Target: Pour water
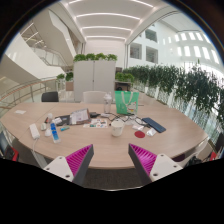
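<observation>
While the tongs hang well back from the table, fingers spread wide and gripping nothing, the pouring job looks not yet begun. Two pink pads show on the inner faces of the fingers, with bare air between them. Across the round wooden table sit two green vessels side by side near the far edge, likely the pitcher or bottles the task calls for, though whether they hold water cannot be told from here. One white cup stands near the table's middle, nearer the tongs than the green pair and apart from them. One small bottle with a blue label stands toward the left side, and several flat items, papers and a dark tablet-like slab, are scattered around; their exact count is unclear. Beyond the table stand a row of white cabinets and many potted plants. Judged from this, everything remains: reaching in, gripping a vessel, lifting it and tipping it over the cup.
</observation>
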Motion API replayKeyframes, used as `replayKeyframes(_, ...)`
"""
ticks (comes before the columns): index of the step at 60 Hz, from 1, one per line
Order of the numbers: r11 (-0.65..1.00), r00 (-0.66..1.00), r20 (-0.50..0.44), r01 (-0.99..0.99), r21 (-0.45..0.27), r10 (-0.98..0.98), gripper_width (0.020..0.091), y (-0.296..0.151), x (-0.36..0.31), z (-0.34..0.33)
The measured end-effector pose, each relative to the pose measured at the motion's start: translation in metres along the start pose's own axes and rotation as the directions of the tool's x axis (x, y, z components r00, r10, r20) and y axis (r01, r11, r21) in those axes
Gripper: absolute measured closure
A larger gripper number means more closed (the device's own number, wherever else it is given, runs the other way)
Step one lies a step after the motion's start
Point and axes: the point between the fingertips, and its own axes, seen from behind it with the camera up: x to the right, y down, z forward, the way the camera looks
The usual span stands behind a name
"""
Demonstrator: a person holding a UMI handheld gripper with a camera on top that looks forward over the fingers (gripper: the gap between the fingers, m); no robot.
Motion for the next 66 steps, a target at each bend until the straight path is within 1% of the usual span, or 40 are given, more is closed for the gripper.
replayKeyframes(4,1.0,1.0,-0.009,0.001,0.009,-0.001,0.0286,0.006,-0.012,-0.008)
replayKeyframes(5,1.0,1.0,-0.013,0.002,0.008,-0.002,0.0288,0.002,-0.025,-0.009)
replayKeyframes(11,1.0,1.0,0.005,0.009,0.024,-0.01,0.0287,0.005,-0.063,-0.018)
replayKeyframes(17,0.993,0.996,0.061,0.055,0.102,-0.061,0.0286,0.001,-0.113,-0.019)
replayKeyframes(25,0.992,0.985,0.152,0.062,0.106,-0.078,0.0287,0.018,-0.19,0.008)
replayKeyframes(34,0.99,0.963,0.255,0.058,0.125,-0.088,0.0288,0.031,-0.283,0.076)
replayKeyframes(39,0.989,0.955,0.285,0.042,0.141,-0.081,0.0287,0.036,-0.328,0.124)
replayKeyframes(45,0.987,0.957,0.278,0.038,0.159,-0.081,0.0286,0.035,-0.361,0.184)
replayKeyframes(53,0.983,0.97,0.228,0.047,0.178,-0.087,0.0285,0.029,-0.378,0.266)
replayKeyframes(58,0.979,0.972,0.22,0.041,0.2,-0.085,0.0296,0.02,-0.388,0.304)
replayKeyframes(59,0.979,0.971,0.225,0.04,0.2,-0.086,0.0321,0.019,-0.39,0.311)
replayKeyframes(60,0.979,0.969,0.233,0.041,0.198,-0.088,0.0369,0.019,-0.393,0.317)
replayKeyframes(61,0.98,0.966,0.241,0.045,0.192,-0.092,0.0443,0.02,-0.397,0.322)
replayKeyframes(62,0.983,0.963,0.251,0.053,0.178,-0.098,0.0566,0.024,-0.401,0.329)
replayKeyframes(63,0.986,0.962,0.255,0.057,0.158,-0.097,0.0645,0.028,-0.403,0.334)
replayKeyframes(64,0.988,0.963,0.255,0.054,0.143,-0.09,0.0643,0.03,-0.404,0.338)
replayKeyframes(66,0.988,0.967,0.241,0.048,0.146,-0.083,0.0647,0.026,-0.401,0.343)
